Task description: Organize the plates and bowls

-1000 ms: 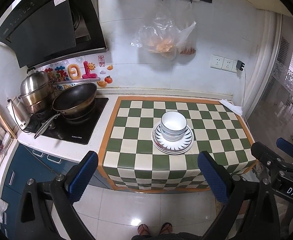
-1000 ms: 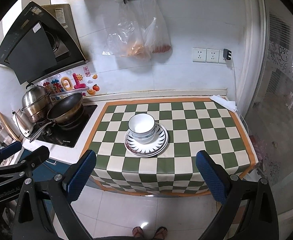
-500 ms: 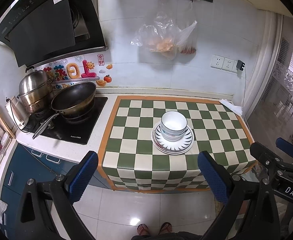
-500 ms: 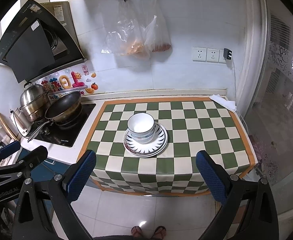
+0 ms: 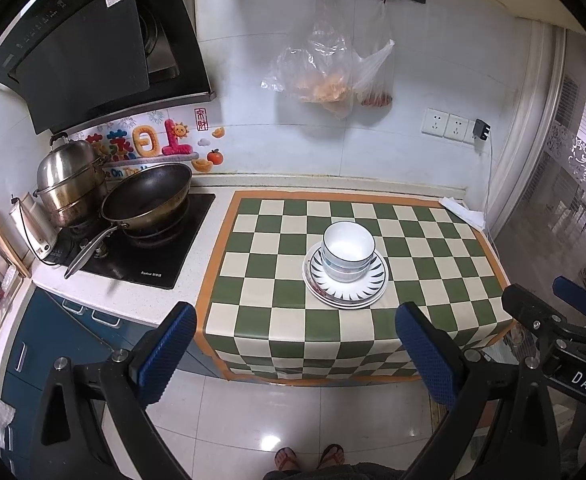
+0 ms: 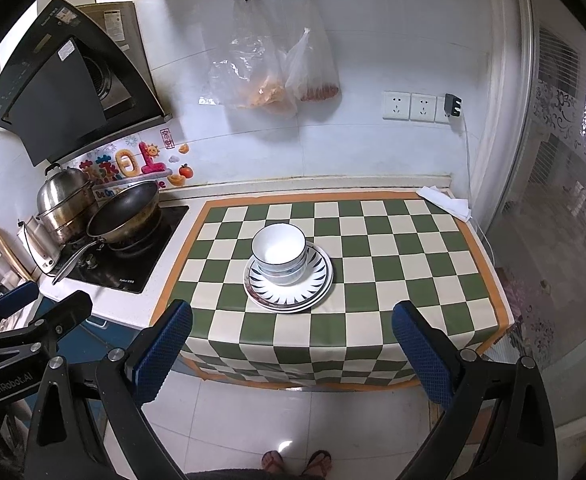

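A stack of white bowls with dark rims sits on a stack of white plates with a black ray pattern, in the middle of the green-and-cream checkered cloth. The bowls and plates also show in the right wrist view. My left gripper is open and empty, held back from the counter's front edge above the floor. My right gripper is open and empty too, equally far back. Each gripper shows at the edge of the other's view.
A black wok and a steel pot stand on the hob at the left, a kettle beside them. A folded white cloth lies at the counter's back right. Plastic bags hang on the wall. My feet stand on the tiled floor.
Both views have drifted slightly; the counter and dishes have not moved. Both grippers stay open and empty.
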Tool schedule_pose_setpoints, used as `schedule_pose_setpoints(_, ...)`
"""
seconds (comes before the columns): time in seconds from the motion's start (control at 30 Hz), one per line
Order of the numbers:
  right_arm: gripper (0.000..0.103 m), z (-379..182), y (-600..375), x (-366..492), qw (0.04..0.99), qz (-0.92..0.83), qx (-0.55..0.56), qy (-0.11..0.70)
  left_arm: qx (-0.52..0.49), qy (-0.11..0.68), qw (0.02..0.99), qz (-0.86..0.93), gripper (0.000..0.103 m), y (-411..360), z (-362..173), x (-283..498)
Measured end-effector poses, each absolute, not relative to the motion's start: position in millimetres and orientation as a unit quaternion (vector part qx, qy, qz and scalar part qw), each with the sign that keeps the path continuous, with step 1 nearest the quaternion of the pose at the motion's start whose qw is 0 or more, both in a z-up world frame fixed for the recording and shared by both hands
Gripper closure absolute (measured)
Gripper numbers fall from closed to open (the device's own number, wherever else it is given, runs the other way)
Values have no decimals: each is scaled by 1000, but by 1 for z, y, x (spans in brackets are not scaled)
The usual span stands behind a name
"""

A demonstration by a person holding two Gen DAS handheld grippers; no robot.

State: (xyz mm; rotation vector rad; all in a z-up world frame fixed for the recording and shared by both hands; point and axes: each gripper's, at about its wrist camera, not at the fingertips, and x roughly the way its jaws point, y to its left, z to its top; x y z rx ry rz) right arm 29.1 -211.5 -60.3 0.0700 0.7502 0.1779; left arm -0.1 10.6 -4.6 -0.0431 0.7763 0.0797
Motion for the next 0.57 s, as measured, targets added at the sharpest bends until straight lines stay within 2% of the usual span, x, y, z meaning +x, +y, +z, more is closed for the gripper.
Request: schedule_pose_setpoints(0.57,1,-62,-214,30,925,86,34,368,-12,377,925,38,1,17,-10,13)
